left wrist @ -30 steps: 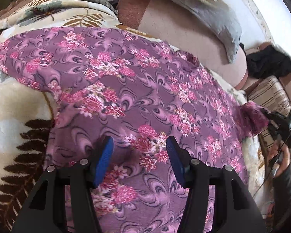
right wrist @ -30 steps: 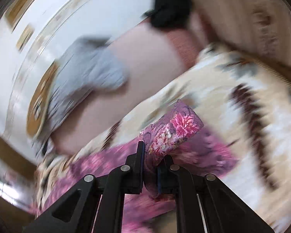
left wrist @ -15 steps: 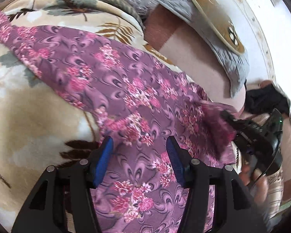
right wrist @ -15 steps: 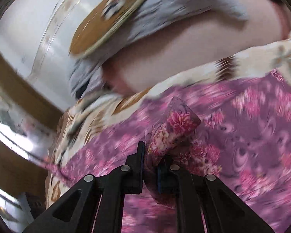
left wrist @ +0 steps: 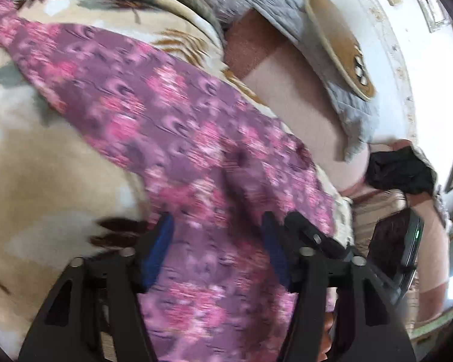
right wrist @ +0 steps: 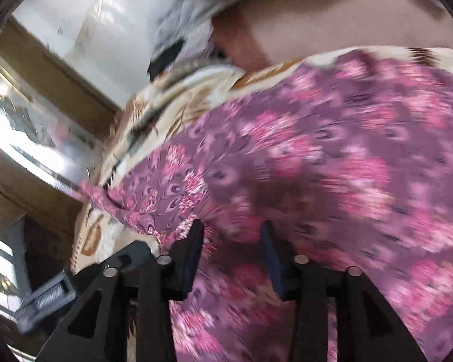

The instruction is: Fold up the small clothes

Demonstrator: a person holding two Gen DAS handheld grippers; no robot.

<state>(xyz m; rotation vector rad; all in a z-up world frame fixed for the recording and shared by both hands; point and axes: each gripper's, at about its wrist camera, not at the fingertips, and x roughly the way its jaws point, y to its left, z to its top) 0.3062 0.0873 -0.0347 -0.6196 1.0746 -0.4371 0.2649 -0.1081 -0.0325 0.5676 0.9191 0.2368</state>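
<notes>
A purple garment with pink flowers (left wrist: 178, 126) lies spread over a cream leaf-patterned blanket (left wrist: 45, 163). It also fills the right wrist view (right wrist: 332, 166). My left gripper (left wrist: 216, 241) is open just above the cloth, with blue pads on both fingers and nothing between them. My right gripper (right wrist: 232, 241) is open too, low over the garment, with nothing held. The right gripper's black body (left wrist: 320, 238) shows in the left wrist view right beside the left one. Both views are blurred by motion.
A pinkish sofa back (left wrist: 290, 90) runs behind the blanket, with a grey quilted cushion (left wrist: 317, 45) on it. A dark cloth (left wrist: 398, 172) lies at the sofa's right end. A white wall (right wrist: 84, 24) and a wooden frame (right wrist: 54, 81) stand to the left.
My right gripper carried the garment's corner leftwards across the cloth, then opened and let it go. The garment now lies folded narrower. My left gripper stayed open and shifted along the cloth.
</notes>
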